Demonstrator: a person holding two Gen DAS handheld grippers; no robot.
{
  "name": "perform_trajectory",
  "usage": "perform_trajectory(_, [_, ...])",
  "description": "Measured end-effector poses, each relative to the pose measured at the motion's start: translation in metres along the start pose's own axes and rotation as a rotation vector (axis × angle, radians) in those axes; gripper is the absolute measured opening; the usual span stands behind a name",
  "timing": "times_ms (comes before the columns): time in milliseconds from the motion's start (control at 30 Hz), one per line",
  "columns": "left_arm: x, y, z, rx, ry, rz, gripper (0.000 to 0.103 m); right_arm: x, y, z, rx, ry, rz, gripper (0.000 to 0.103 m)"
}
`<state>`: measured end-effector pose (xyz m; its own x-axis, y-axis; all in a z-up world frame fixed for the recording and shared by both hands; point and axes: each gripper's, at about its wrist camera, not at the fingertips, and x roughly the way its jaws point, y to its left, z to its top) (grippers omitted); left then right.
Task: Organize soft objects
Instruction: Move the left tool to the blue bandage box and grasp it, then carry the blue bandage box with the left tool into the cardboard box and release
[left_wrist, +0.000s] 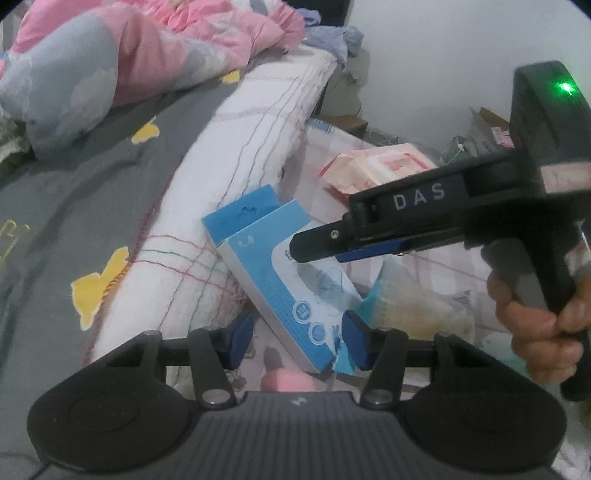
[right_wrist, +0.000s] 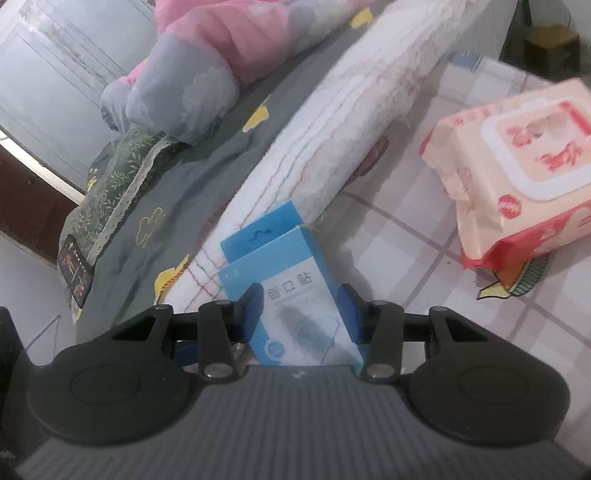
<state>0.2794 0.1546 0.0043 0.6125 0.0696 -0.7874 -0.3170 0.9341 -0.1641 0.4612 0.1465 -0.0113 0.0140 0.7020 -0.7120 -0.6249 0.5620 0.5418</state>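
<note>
Right wrist view: a blue and white box (right_wrist: 295, 302) is seen leaning against a rolled white quilt (right_wrist: 343, 147), its lower end hidden behind the tool body. The right tool (right_wrist: 303, 314) is set around the box, one blue pad at each long side; whether the pads press on the card cannot be told. In the left wrist view the same box (left_wrist: 273, 273) is crossed by the right tool (left_wrist: 295, 254), whose tips are overlapped and read as narrow from the side. The left tool (left_wrist: 299, 339) is held partly spread at the box's near end, its right pad close beside a torn corner, its left pad apart from it. Beside the box, away from the quilt, a clear bag (left_wrist: 417, 302) is blurred and its contents are hard to make out. Beyond the box a pink wipes pack (right_wrist: 517, 162) lies on a checked cloth (right_wrist: 406, 236). A hand (left_wrist: 539, 332) gripping the right tool's handle is cut off at the frame edge.
</note>
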Motion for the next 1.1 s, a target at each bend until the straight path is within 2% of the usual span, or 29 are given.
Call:
perform_trajectory(333, [0.024,0.009,0.006,-0.058,0.043,-0.005,0.052,0.016,-0.013,0.001,0.052,-0.012,0.057,0.046])
perform_trajectory(600, [0.021,0.009,0.016,-0.076,0.009,0.0,0.05,0.003,-0.001,-0.002,0.037,-0.045,0.038,0.044])
perform_trajectory(800, [-0.004,0.008,0.026,-0.086,-0.04,-0.018,0.05,-0.022,0.017,-0.001,0.024,-0.099,0.016,0.042])
perform_trajectory(1100, [-0.07,-0.013,0.035,-0.047,-0.151,-0.051,0.05,-0.089,0.056,-0.007,-0.001,-0.221,0.007,0.04])
